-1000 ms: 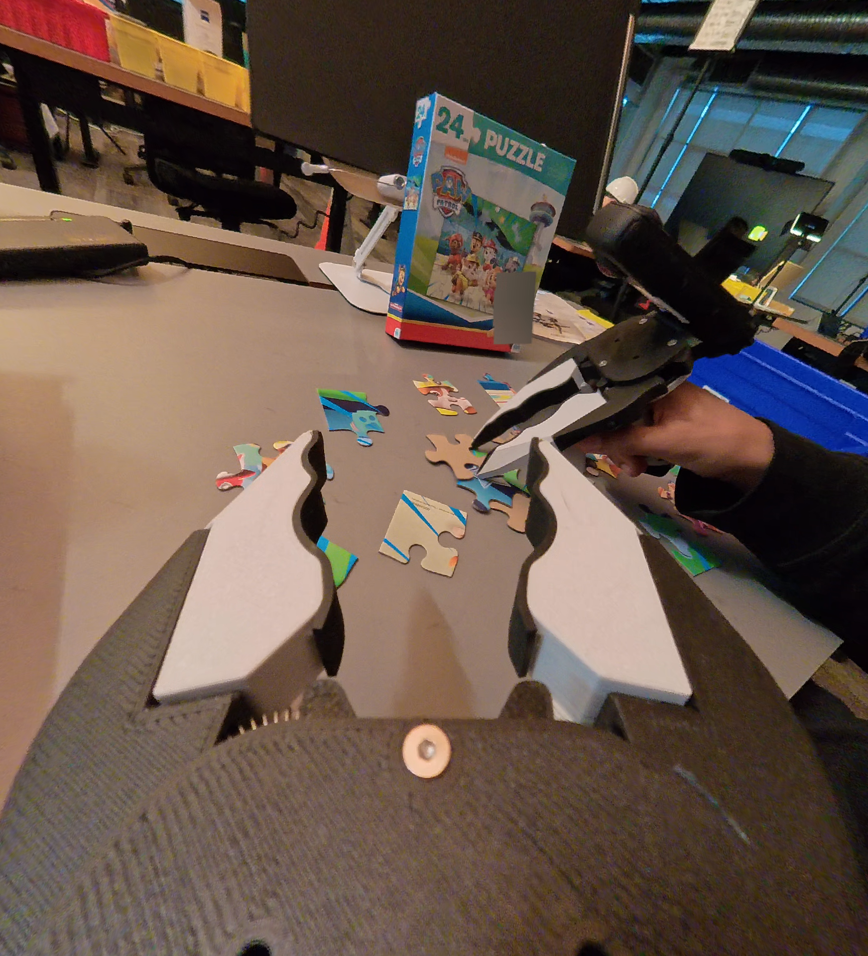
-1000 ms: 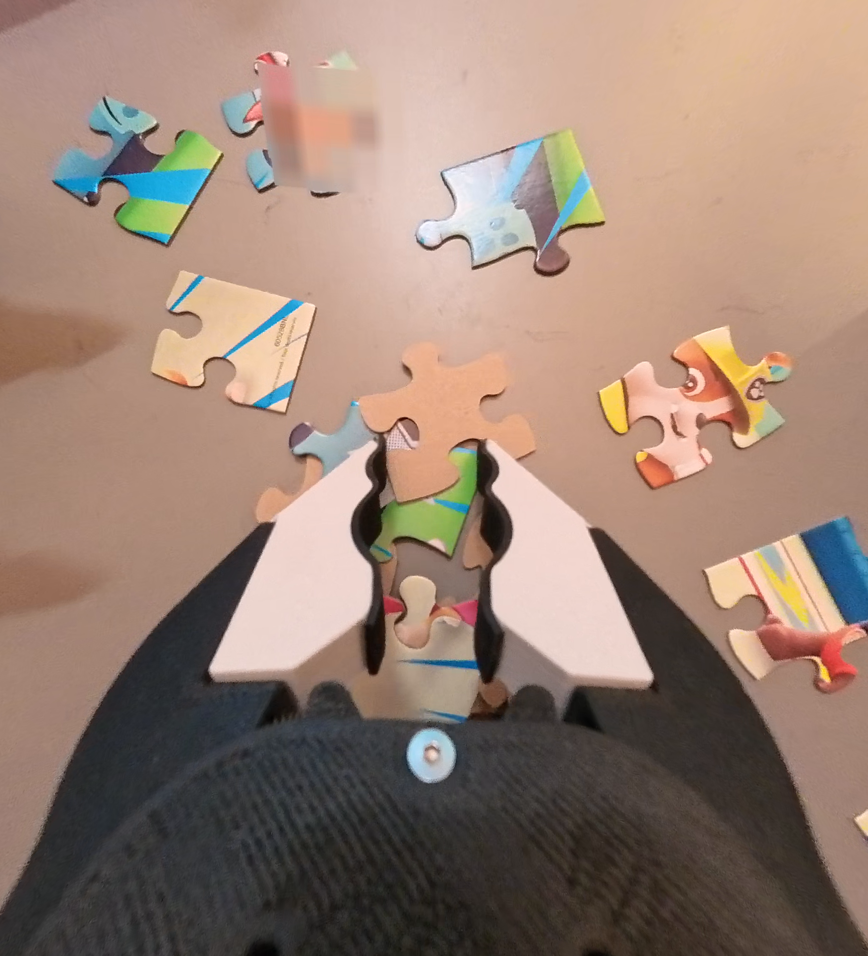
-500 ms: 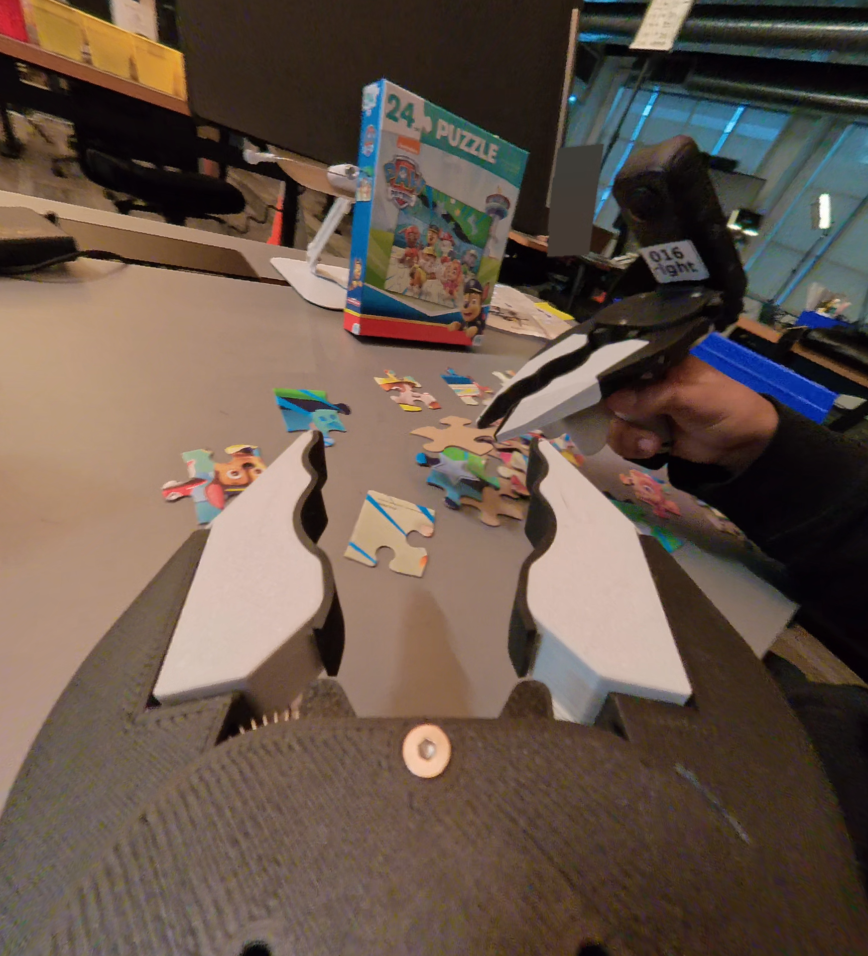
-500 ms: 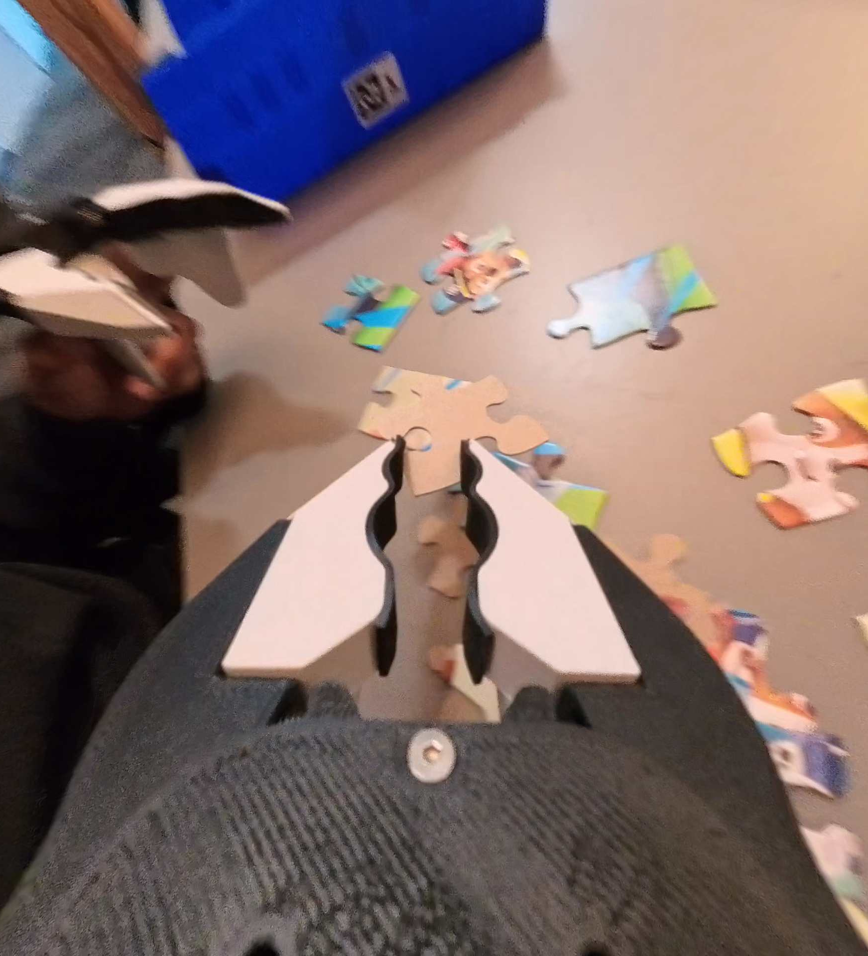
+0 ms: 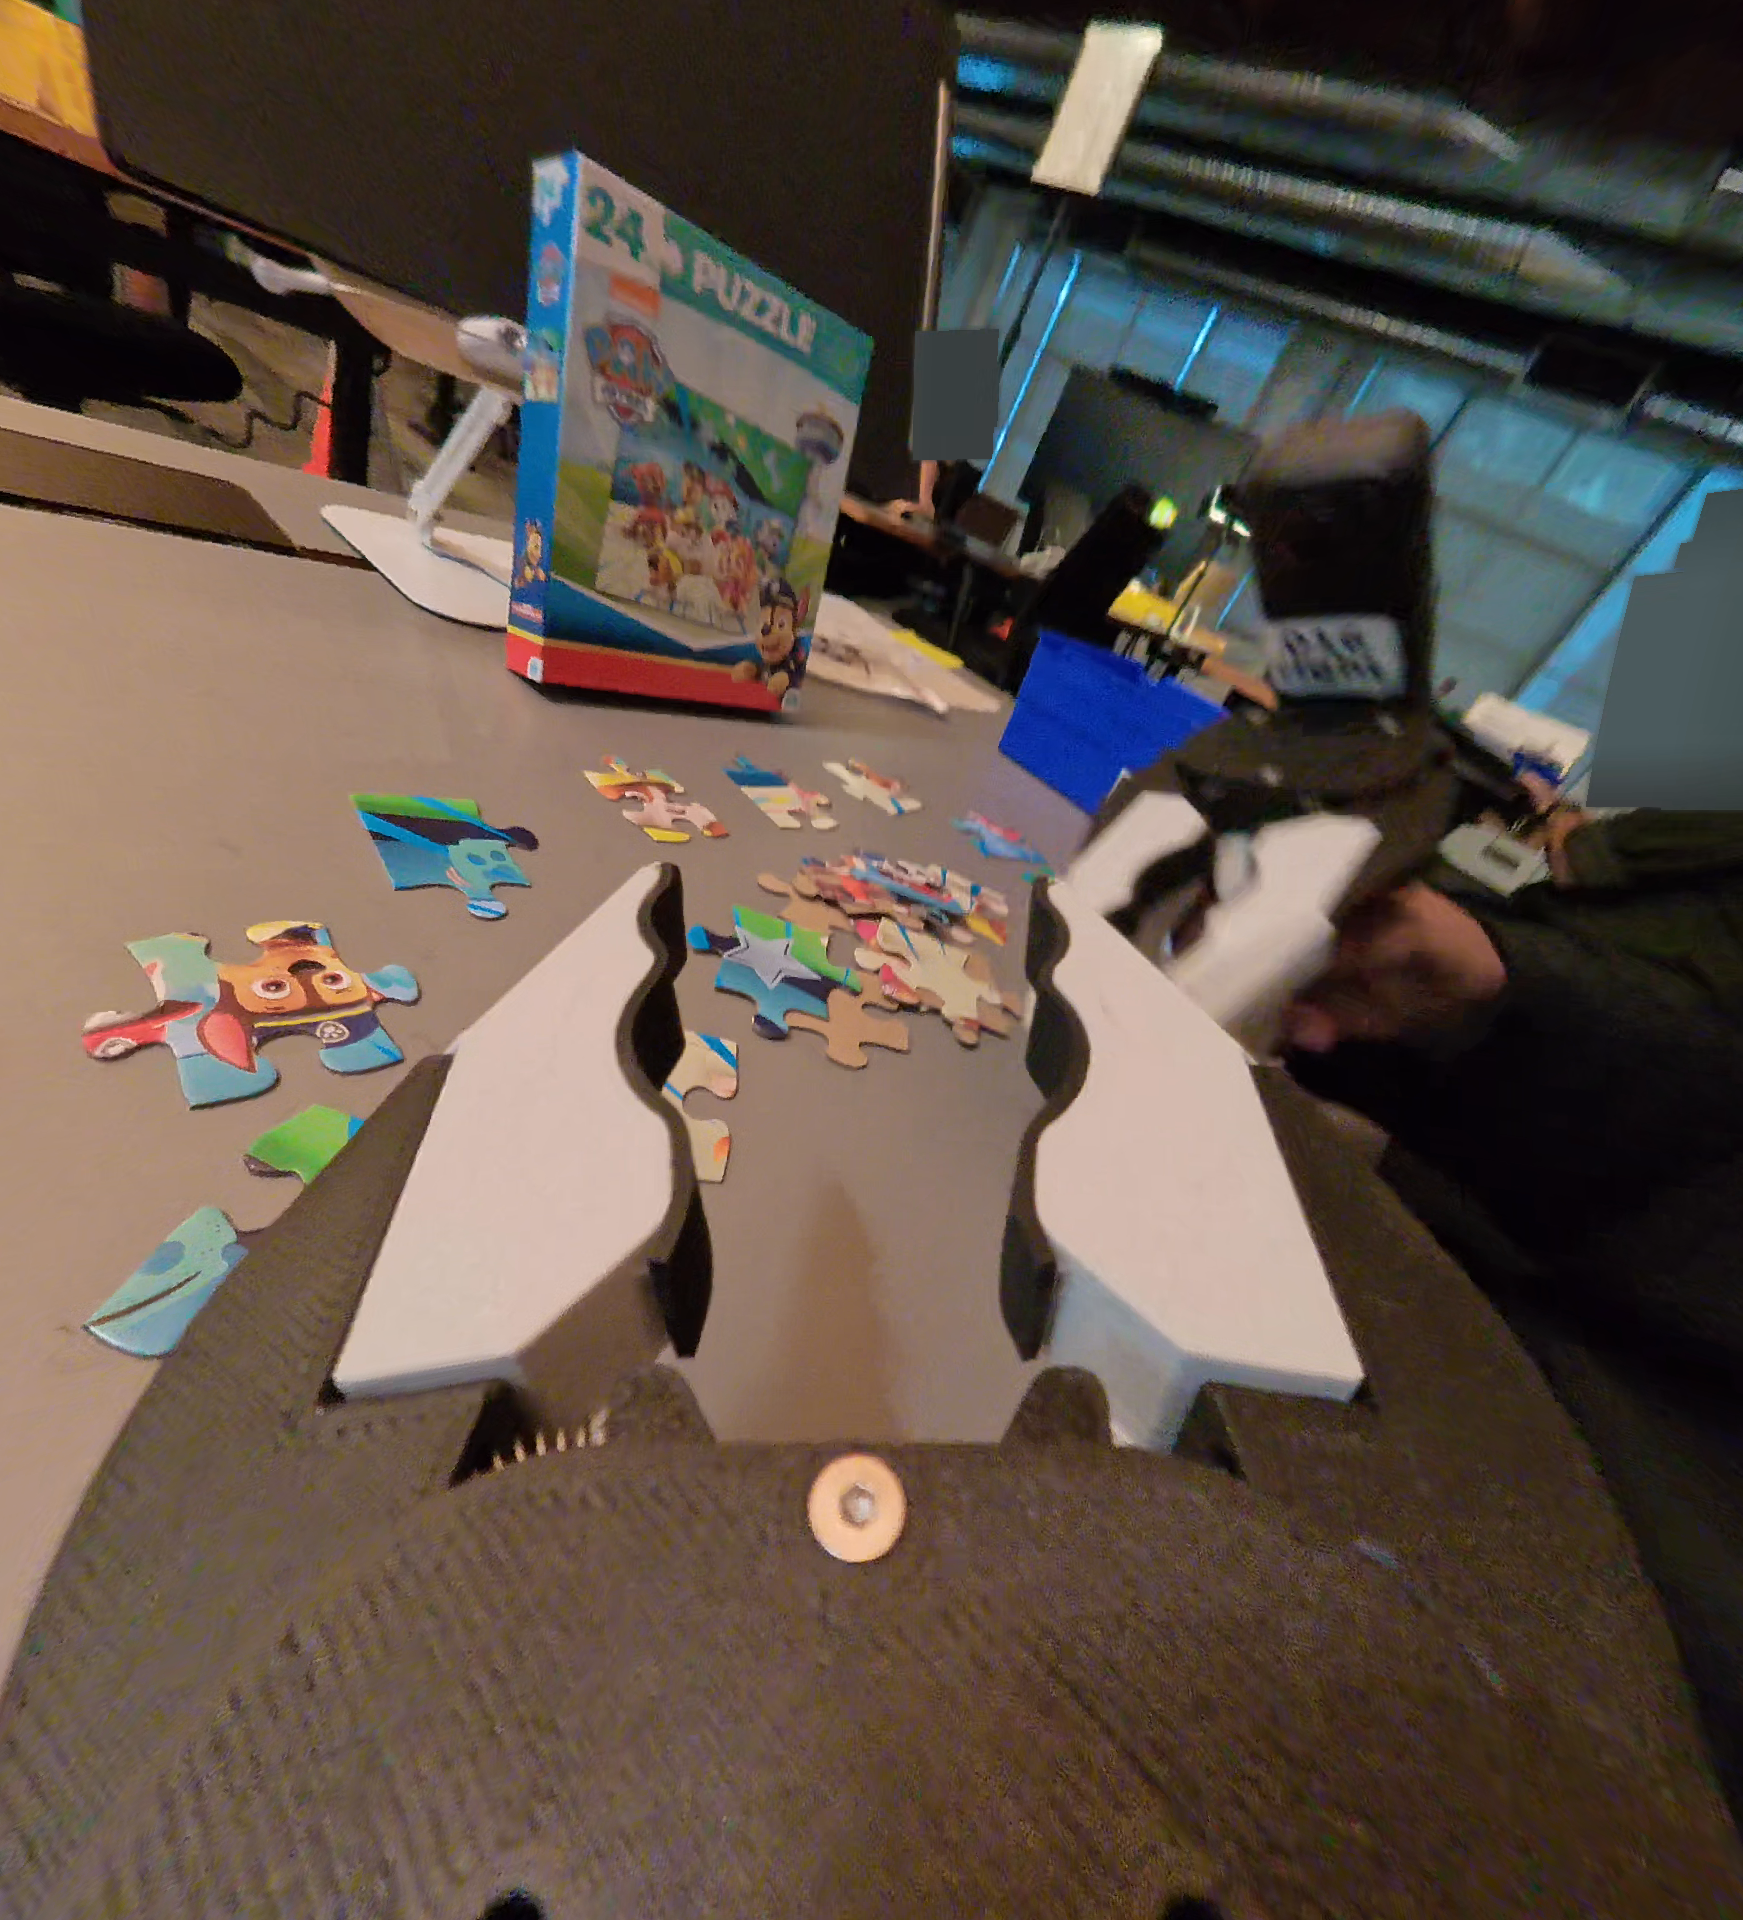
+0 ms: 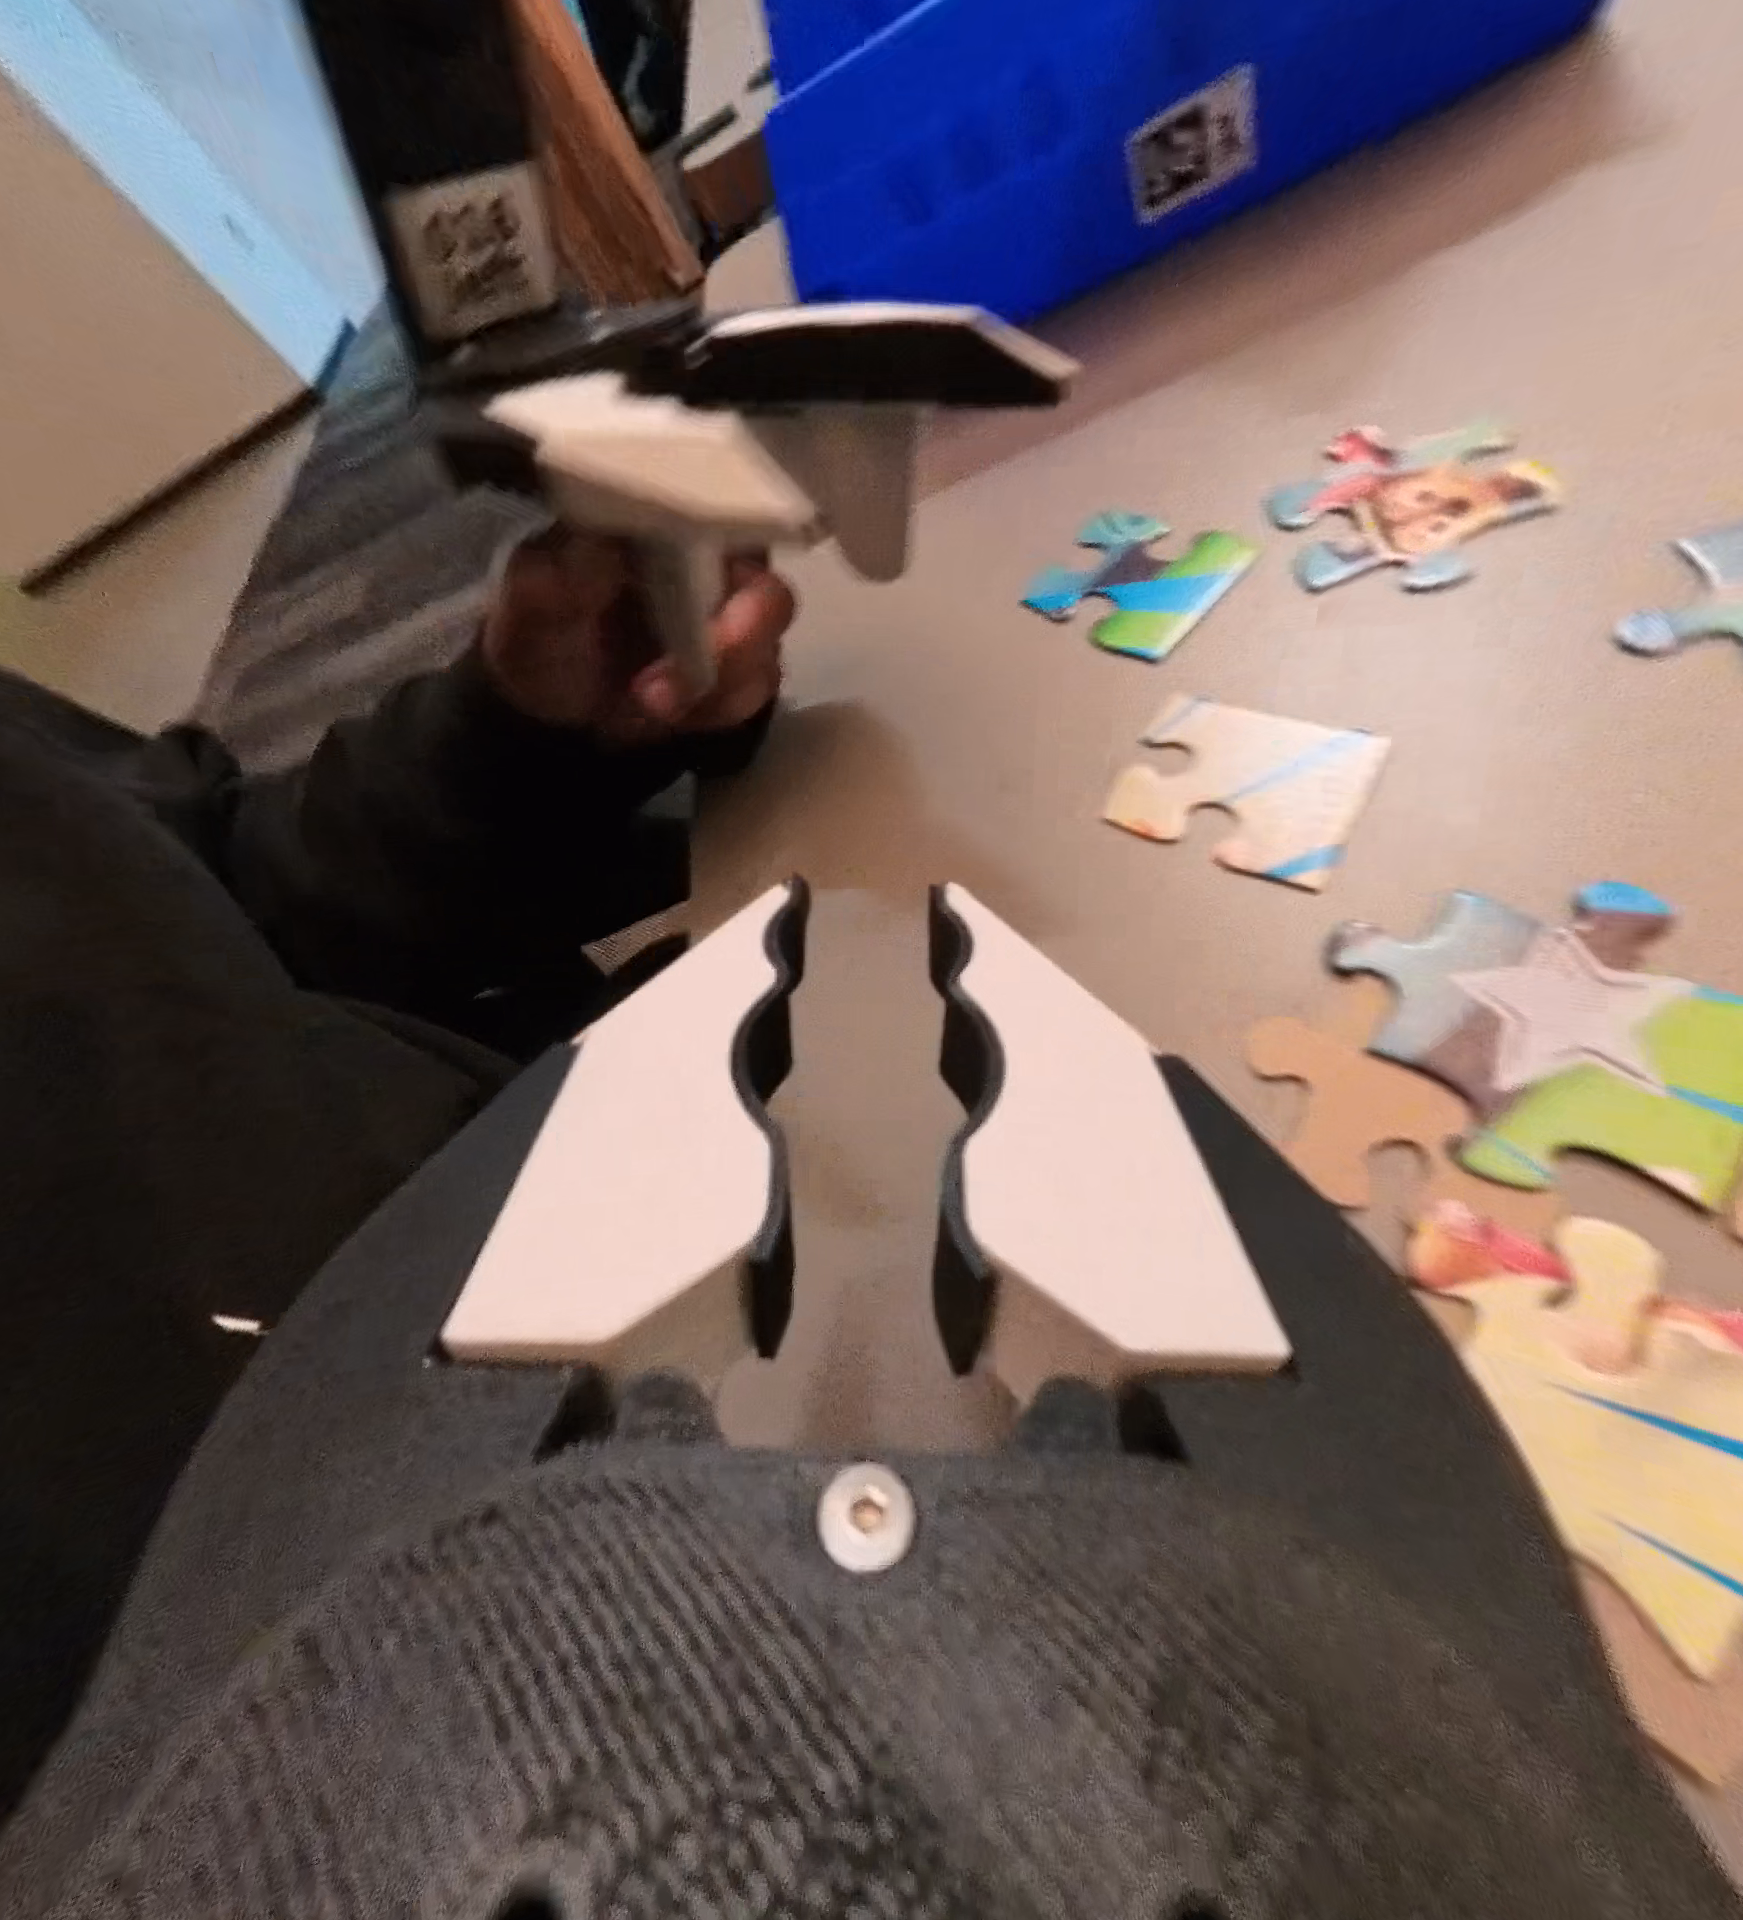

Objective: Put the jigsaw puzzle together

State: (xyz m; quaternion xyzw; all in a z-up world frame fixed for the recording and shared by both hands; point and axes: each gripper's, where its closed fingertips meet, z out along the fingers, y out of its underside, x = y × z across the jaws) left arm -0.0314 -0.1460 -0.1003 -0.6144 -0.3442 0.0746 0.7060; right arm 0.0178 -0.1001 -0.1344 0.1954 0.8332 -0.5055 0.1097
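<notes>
Lettering marks the upright puzzle box (image 5: 680, 488) behind scattered pieces; both hand-held grippers, left (image 5: 851, 904) and right (image 6: 867, 902), gape empty.

A grey tabletop (image 5: 171, 675) is carrying loose puzzle pieces: a heap (image 5: 888, 935) of overlapping ones, some face down, is lying near single pieces spread apart, among them a dog-picture piece (image 5: 254, 1003). A puzzle box (image 5: 680, 447) is standing upright behind them, a blue bin (image 6: 1106, 135) sitting nearby.

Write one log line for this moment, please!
left tool: open, above puzzle pieces | right tool: off table, grasp unclear | puzzle box: upright
</notes>
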